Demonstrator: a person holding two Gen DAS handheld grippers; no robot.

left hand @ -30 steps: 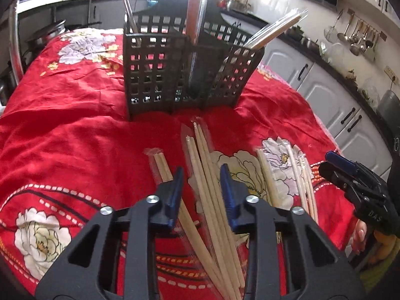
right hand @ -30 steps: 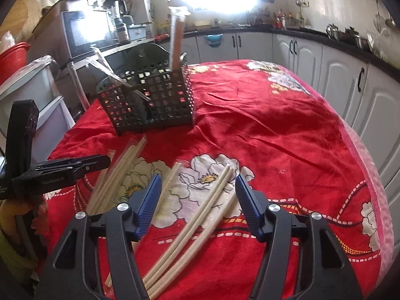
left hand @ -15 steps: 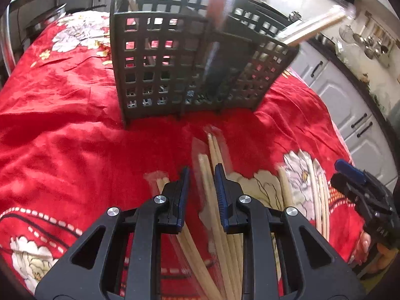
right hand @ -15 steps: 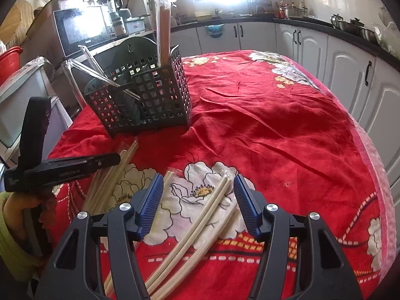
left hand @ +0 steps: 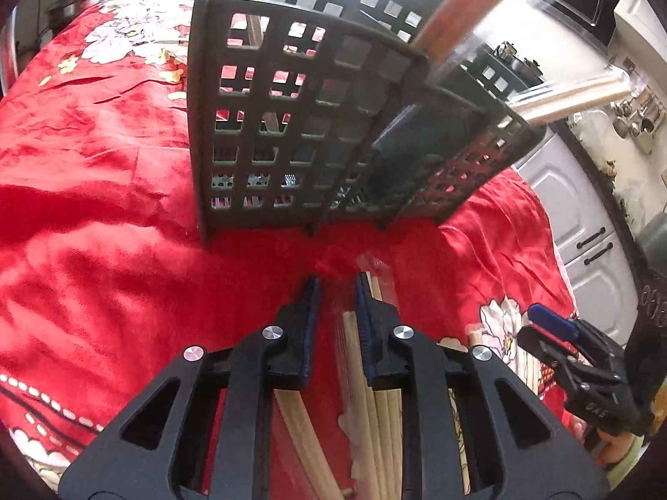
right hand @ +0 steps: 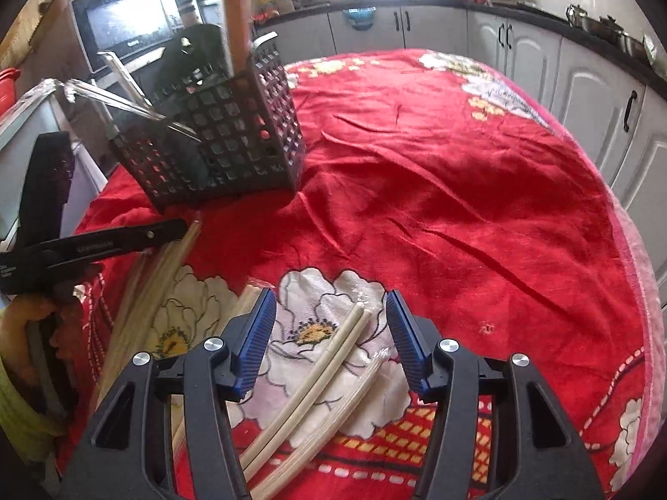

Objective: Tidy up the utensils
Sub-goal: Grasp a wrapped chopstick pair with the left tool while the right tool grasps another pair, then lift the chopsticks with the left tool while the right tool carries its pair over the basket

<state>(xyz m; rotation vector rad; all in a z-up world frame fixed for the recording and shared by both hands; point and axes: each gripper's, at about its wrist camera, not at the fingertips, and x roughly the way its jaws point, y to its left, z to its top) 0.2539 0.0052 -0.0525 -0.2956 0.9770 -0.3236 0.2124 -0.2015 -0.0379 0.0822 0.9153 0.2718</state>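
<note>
Basket (left hand: 317, 125) top cropped; chopsticks (left hand: 367, 416) blurred, ends hidden.

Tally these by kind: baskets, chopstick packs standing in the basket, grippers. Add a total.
Baskets: 1
Packs in the basket: 3
Grippers: 2, left gripper and right gripper
Total: 6
</note>
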